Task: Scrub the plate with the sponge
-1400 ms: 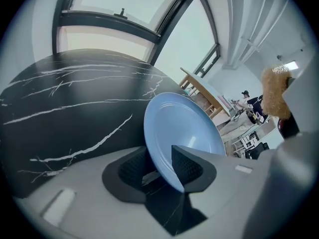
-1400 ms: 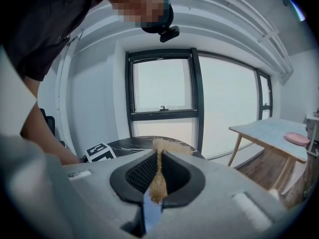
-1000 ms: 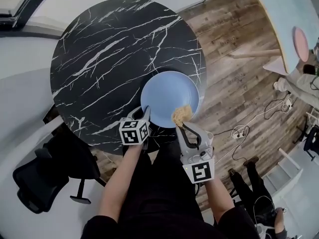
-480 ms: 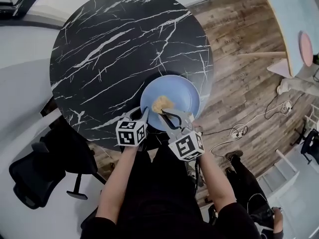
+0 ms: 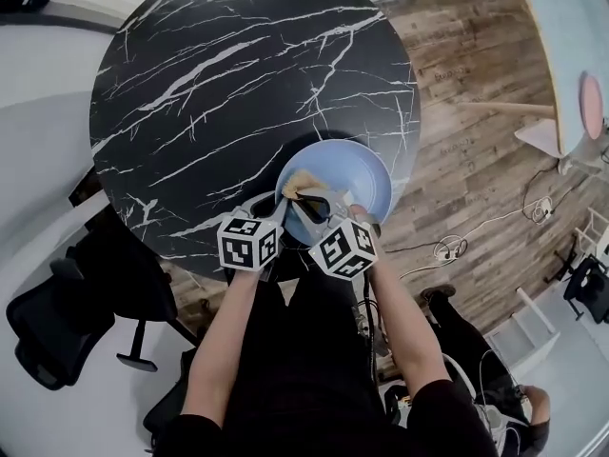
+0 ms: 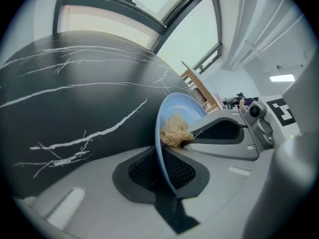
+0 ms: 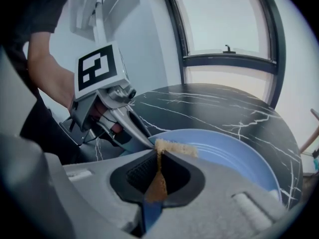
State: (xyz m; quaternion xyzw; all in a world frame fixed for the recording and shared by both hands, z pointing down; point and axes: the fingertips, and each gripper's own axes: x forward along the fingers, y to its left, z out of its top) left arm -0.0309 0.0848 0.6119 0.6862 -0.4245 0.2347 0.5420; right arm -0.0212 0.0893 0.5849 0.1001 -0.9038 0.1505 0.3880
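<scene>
Both grippers are engaged with their things, so the setup part of the job looks finished and the scrubbing itself is what is left. The blue plate lies at the lower right edge of the round black marbled surface, near the middle of the head view. The left gripper has just been closing its jaws, and in its own view the plate's thin rim runs between the pads with both pads against it, so it is clamped on the rim at the plate's lower left to steady it. The right gripper is closed on the tan sponge, which is squeezed flat between its pads. The sponge's free end sticks out past the fingertips and lies on the plate's lower left part, just beside the left gripper. No dirt or foam can be made out on the plate, so how much has been cleaned cannot be told. Judging by where the sponge sits, only the lower left corner is being worked, and the centre, the upper part and the right side probably remain to be scrubbed.
</scene>
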